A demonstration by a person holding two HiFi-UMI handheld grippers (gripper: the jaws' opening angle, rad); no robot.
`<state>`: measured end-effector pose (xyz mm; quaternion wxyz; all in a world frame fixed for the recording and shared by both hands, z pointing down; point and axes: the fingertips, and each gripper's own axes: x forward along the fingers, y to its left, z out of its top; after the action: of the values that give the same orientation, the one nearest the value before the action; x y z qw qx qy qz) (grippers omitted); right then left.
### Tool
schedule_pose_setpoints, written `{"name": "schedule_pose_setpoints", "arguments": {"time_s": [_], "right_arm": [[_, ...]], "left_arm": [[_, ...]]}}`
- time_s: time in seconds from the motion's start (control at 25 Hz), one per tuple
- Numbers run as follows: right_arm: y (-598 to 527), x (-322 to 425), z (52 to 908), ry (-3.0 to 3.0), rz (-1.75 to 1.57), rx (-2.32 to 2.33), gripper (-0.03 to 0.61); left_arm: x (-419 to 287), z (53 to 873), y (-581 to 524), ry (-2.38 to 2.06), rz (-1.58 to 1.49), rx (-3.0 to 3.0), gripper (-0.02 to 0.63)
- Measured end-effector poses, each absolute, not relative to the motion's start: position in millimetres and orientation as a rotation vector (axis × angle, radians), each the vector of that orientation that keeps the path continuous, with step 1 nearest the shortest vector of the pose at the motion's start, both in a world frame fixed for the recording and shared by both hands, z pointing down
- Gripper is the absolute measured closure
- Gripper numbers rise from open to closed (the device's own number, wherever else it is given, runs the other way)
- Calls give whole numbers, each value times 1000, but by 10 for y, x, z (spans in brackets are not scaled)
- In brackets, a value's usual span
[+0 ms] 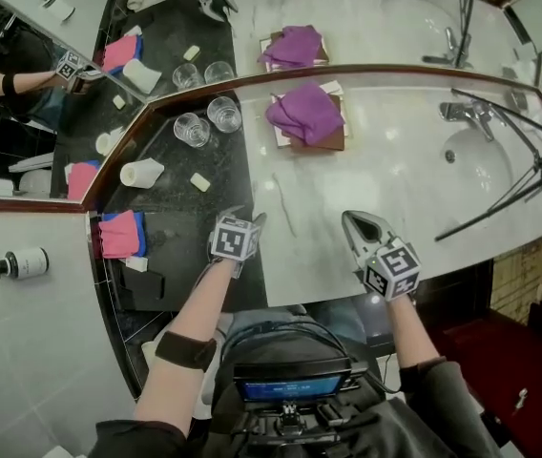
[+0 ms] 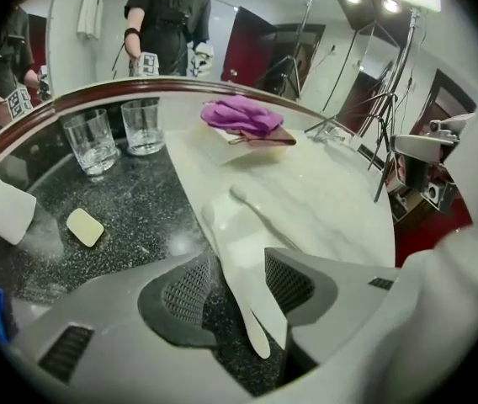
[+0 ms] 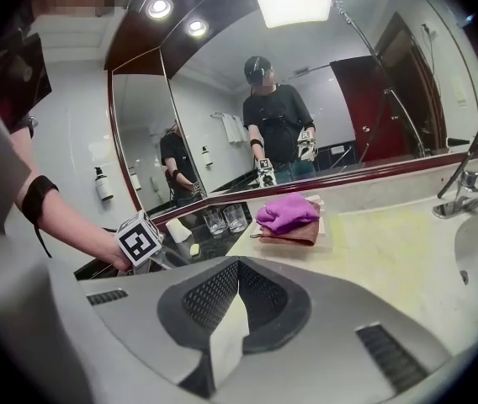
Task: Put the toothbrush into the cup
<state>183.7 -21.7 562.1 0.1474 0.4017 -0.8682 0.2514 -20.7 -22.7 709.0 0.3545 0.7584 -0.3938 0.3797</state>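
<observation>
The toothbrush (image 2: 241,289) lies flat on the bench (image 2: 331,204), on the line where black stone meets pale. Its long axis runs away between the left tool's (image 2: 239,255) spread jaws, towards the purple cloth (image 2: 241,116). The right tool's (image 3: 236,280) jaws are pressed together.

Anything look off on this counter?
Yes: the white cup lies tipped on its side on the dark counter, beside the soap bar, while both glasses stand upright. The toothbrush can't drop into it as it lies. Nothing looks spilled.
</observation>
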Motion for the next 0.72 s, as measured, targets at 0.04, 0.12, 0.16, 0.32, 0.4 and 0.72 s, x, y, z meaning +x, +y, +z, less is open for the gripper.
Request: {"name": "schedule_pose_setpoints", "arguments": {"time_s": [0.04, 0.12, 0.16, 0.32, 0.4, 0.72], "right_arm": [[-211, 1844, 5644, -2492, 733, 1158, 558], [-194, 1856, 5684, -2481, 751, 1160, 558], [-181, 1865, 5705, -2477, 758, 1160, 558], [-135, 1924, 5764, -2462, 768, 1160, 558], [-120, 1960, 5780, -2458, 768, 1162, 559], [-74, 2087, 5785, -2447, 778, 1174, 559]], "left_arm": [[-225, 7119, -241, -1026, 994, 1946, 418], [-251, 7159, -249, -1034, 1013, 1922, 431], [-253, 7177, -250, -1035, 1020, 1916, 439], [-247, 7176, -252, -1044, 1049, 1884, 458], [-265, 7231, -234, -1051, 1073, 1866, 485], [-414, 7275, -257, -1135, 1086, 1815, 578]]}}
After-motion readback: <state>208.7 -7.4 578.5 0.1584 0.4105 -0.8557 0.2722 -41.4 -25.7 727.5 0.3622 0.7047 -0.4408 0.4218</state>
